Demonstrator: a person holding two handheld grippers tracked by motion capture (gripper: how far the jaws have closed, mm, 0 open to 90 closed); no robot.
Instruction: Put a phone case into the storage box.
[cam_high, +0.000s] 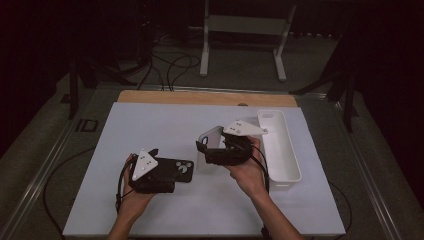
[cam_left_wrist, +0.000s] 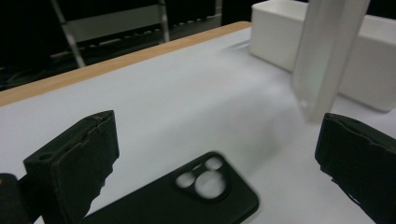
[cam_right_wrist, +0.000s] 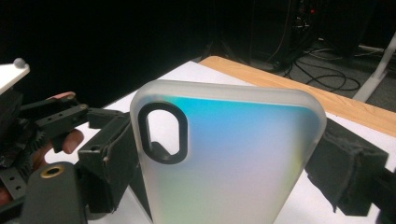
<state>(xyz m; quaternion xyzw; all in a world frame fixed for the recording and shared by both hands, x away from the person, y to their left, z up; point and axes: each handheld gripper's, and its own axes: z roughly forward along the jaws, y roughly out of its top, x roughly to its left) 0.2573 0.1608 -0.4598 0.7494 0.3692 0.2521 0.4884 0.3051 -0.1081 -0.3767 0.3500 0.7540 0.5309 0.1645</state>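
A black phone case (cam_high: 182, 170) (cam_left_wrist: 201, 196) lies flat on the white table top (cam_high: 150, 125), camera cut-out facing up. My left gripper (cam_high: 165, 170) (cam_left_wrist: 219, 140) stands open around it, jaws wide, and the right-hand pad is well clear of the case. A frosted translucent phone case (cam_high: 212, 139) (cam_right_wrist: 224, 140) with an oval camera hole stands upright above the table. My right gripper (cam_high: 207, 150) (cam_right_wrist: 229, 158) is shut on it, a pad on each long edge. The left gripper view has this case (cam_left_wrist: 322, 56) at its upper right.
A white rectangular bin (cam_high: 287, 177) (cam_left_wrist: 280, 42) stands on the table at the right, just behind the right hand. The table's far edge is a wooden strip (cam_high: 205, 97). Beyond it, a white frame stand (cam_high: 245, 25) and cables (cam_high: 175, 65) sit on the floor.
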